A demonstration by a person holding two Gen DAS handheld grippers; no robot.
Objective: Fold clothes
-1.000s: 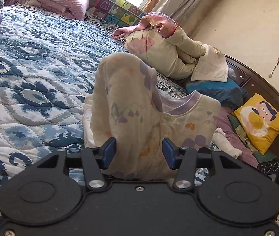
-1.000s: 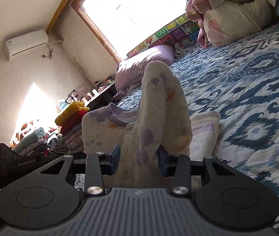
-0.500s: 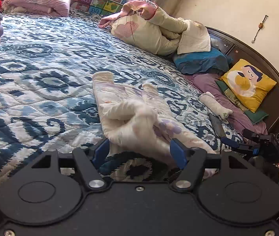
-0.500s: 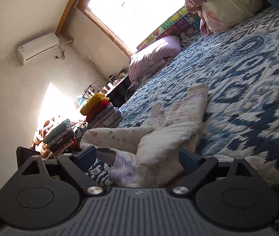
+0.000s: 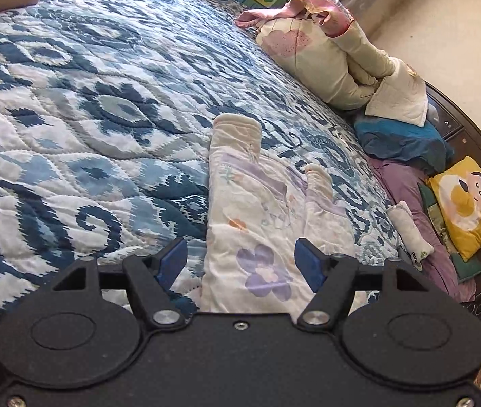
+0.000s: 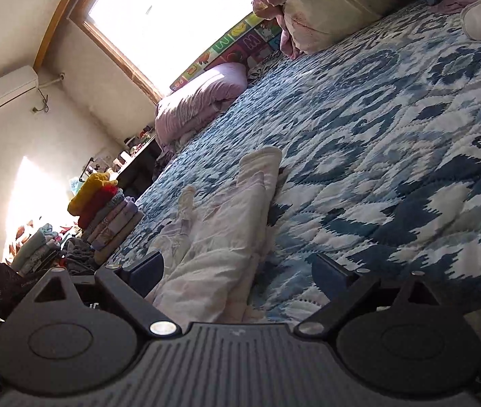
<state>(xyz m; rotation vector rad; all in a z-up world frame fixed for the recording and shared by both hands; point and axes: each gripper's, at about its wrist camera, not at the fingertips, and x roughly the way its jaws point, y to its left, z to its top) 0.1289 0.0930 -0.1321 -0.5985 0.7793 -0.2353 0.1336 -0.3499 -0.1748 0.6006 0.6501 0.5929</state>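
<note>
Both tools, left tool (image 5: 240,259) and right tool (image 6: 237,273), just spread, pinching nothing; the cream floral cotton garment (image 5: 257,224) lies rumpled between them, so a regrab could bunch it, imo.

Sunlit window (image 6: 176,13), cream wall (image 6: 10,142)

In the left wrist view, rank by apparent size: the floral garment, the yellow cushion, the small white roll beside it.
1. Floral garment, largest, though it lies nearest the camera.
2. Yellow cushion.
3. Small white roll, clearly smallest.
</note>
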